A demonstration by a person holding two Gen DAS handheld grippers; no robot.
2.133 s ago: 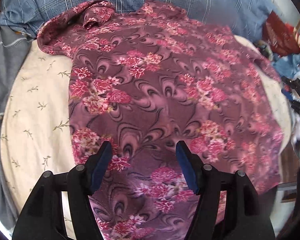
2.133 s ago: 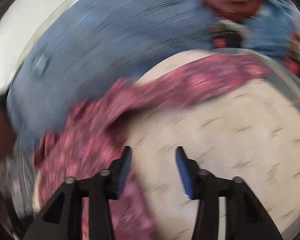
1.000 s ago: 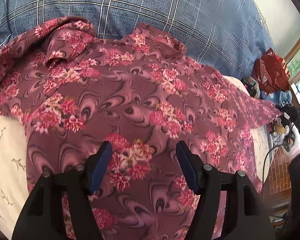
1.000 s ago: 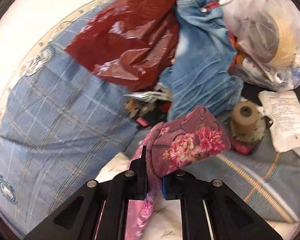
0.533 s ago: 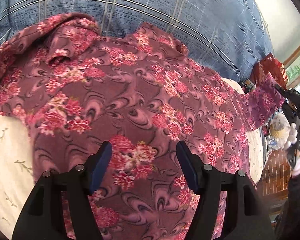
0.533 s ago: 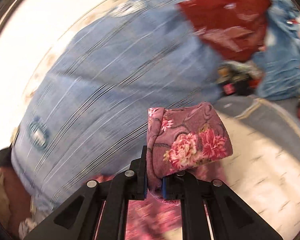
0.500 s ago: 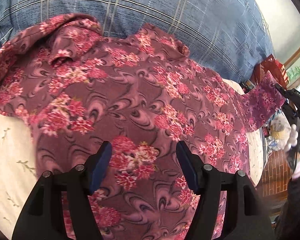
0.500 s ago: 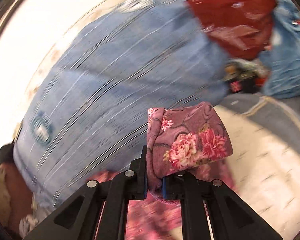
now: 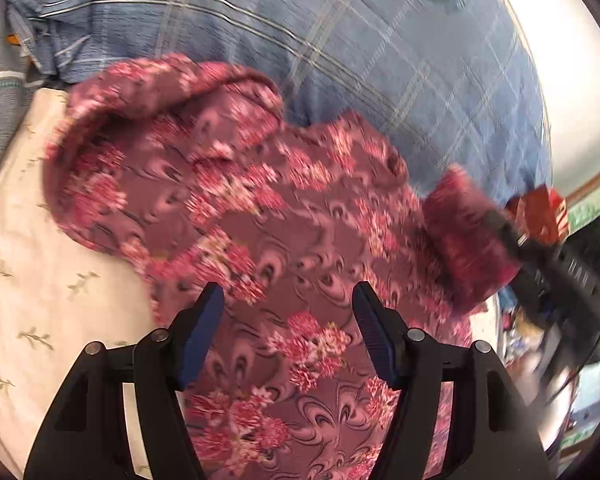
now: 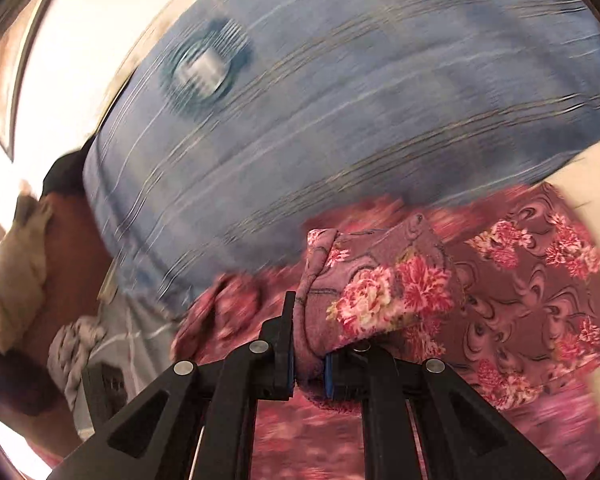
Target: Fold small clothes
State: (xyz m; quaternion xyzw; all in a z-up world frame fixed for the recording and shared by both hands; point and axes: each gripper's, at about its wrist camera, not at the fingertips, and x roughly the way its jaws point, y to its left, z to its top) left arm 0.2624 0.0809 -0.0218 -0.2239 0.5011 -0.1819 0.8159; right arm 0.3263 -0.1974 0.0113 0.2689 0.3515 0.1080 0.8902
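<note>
A maroon shirt with pink flowers (image 9: 284,240) lies spread on a cream sheet (image 9: 32,280). My left gripper (image 9: 288,332) is open and empty, hovering over the shirt's middle. My right gripper (image 10: 308,364) is shut on the end of the shirt's sleeve (image 10: 380,292) and holds it lifted over the shirt's body (image 10: 540,300). In the left wrist view the right gripper (image 9: 512,236) comes in from the right, carrying the sleeve (image 9: 464,240) over the shirt. The other sleeve (image 9: 148,92) lies bunched at the upper left.
A big blue checked pillow (image 9: 340,40) lies behind the shirt, also in the right wrist view (image 10: 380,100). A red bag (image 9: 548,212) and clutter sit at the far right. A grey blanket (image 9: 0,112) borders the sheet on the left.
My right gripper has swung the held sleeve inward from the right edge, over the shirt's body. My left gripper has drifted slightly and stays open.
</note>
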